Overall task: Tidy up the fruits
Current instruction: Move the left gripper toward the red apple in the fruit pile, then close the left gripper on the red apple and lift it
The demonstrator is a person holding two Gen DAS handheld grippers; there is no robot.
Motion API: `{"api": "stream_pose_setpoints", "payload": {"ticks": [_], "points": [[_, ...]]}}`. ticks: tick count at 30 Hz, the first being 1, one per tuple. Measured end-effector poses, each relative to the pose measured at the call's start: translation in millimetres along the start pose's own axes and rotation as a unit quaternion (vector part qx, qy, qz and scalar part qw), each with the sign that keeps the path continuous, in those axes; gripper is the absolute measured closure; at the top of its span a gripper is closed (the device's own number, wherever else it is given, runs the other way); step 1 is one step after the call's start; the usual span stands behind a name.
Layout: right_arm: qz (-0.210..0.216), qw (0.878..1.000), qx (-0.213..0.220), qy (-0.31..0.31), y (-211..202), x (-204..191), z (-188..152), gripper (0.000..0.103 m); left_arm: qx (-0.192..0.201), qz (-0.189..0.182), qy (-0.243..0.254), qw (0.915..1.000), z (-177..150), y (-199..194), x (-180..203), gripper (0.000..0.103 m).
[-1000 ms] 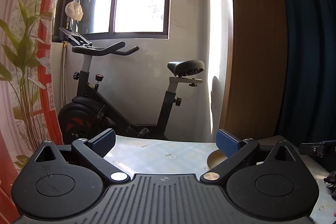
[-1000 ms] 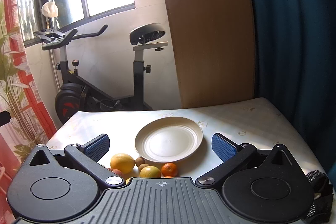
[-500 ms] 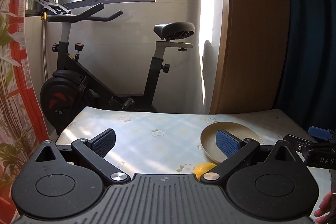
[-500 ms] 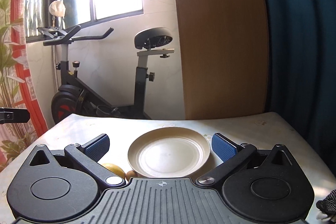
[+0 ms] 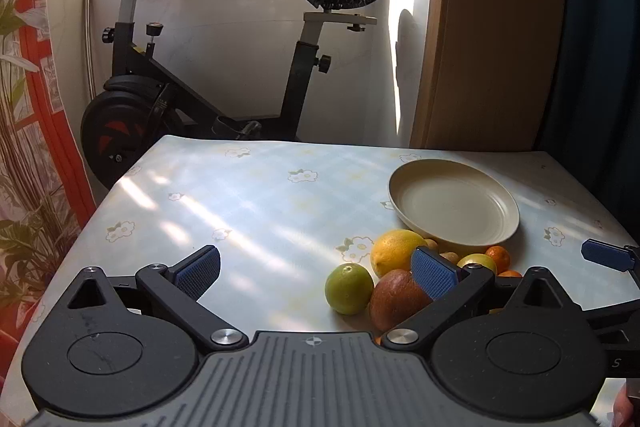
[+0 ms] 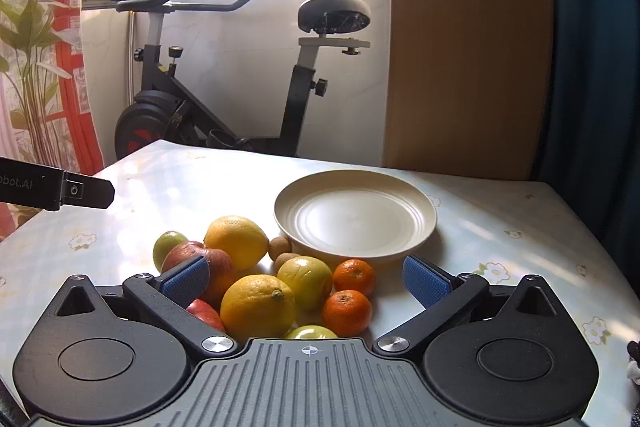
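Both grippers hung wide open over a pile of fruit beside a bare plate.

The left gripper (image 5: 316, 269) and right gripper (image 6: 306, 277) gripped nothing, blue pads spread well apart. On the black bar (image 6: 56, 191) at the left edge of the right wrist view, the partial lettering "obot.AI" could be read (its start was cut off). The fruits lay clustered just near of the cream plate (image 6: 420, 227): two lemons (image 6: 258, 307), a green lime (image 5: 349, 288), a red apple (image 6: 218, 269), two tangerines (image 6: 347, 311) and small brown fruits (image 6: 280, 247). The table (image 5: 240, 203) wore a pale blue checked cloth with white flowers, sun-streaked. Beyond stood an exercise bike (image 5: 180, 99), a white wall, a wooden panel (image 6: 464, 47) and a leaf-print curtain (image 5: 24, 147).
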State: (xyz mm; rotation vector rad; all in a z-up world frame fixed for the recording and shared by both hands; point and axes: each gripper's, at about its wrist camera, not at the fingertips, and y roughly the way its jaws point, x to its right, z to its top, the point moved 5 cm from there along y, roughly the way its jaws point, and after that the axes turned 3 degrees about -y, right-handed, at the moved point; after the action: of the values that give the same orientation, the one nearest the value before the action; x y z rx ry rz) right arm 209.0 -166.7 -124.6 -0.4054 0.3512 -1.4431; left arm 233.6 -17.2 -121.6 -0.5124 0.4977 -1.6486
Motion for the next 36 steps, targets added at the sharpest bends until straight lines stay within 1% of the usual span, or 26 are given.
{"api": "stream_pose_setpoints", "payload": {"ticks": [2,4,6,8,9,11,14,16,18,21,22,25,29,31,35,36], "points": [[0.026,1.0,-0.01,0.003,0,-7,-6,0.001,-0.016,-0.016,-0.006,0.9997,-10,2,1,0.002],[0.043,0.999,-0.019,0.002,-2,-13,-12,0.004,-0.03,-0.036,-0.015,0.9988,-16,4,1,0.014],[0.055,0.998,-0.023,-0.003,-4,-19,-16,0.007,-0.039,-0.047,-0.015,0.998,-20,4,0,0.02],[0.071,0.997,-0.028,-0.008,-8,-25,-21,0.012,-0.042,-0.05,-0.018,0.9977,-21,2,-2,0.021],[0.076,0.997,-0.03,-0.01,-9,-28,-22,0.014,-0.044,-0.054,-0.024,0.9973,-21,1,-4,0.023],[0.088,0.995,-0.037,-0.016,-8,-37,-28,0.023,-0.043,-0.06,-0.039,0.9965,-20,0,-7,0.028],[0.108,0.993,-0.049,-0.013,-7,-44,-36,0.028,-0.041,-0.056,-0.051,0.9963,-24,-1,-8,0.036],[0.117,0.992,-0.051,-0.007,-6,-47,-38,0.029,-0.049,-0.065,-0.054,0.9952,-28,0,-6,0.043],[0.12,0.991,-0.05,-0.007,-5,-47,-39,0.031,-0.053,-0.073,-0.055,0.9944,-32,0,-5,0.046],[0.128,0.99,-0.057,-0.002,-1,-45,-42,0.036,-0.055,-0.085,-0.05,0.9936,-34,3,-2,0.047],[0.131,0.99,-0.059,0.001,1,-44,-44,0.039,-0.057,-0.095,-0.052,0.9924,-35,4,-1,0.047],[0.135,0.989,-0.054,-0.002,4,-42,-46,0.04,-0.067,-0.119,-0.064,0.9885,-36,10,3,0.047],[0.136,0.989,-0.054,-0.002,7,-41,-48,0.046,-0.094,-0.151,-0.075,0.9812,-37,25,13,0.049],[0.138,0.989,-0.057,0.001,9,-40,-50,0.046,-0.105,-0.165,-0.078,0.9777,-40,33,20,0.055],[0.143,0.988,-0.057,0.005,10,-39,-52,0.047,-0.13,-0.185,-0.097,0.9693,-46,49,27,0.058],[0.143,0.988,-0.056,0.005,11,-38,-52,0.047,-0.136,-0.189,-0.105,0.9667,-48,53,29,0.062]]}}
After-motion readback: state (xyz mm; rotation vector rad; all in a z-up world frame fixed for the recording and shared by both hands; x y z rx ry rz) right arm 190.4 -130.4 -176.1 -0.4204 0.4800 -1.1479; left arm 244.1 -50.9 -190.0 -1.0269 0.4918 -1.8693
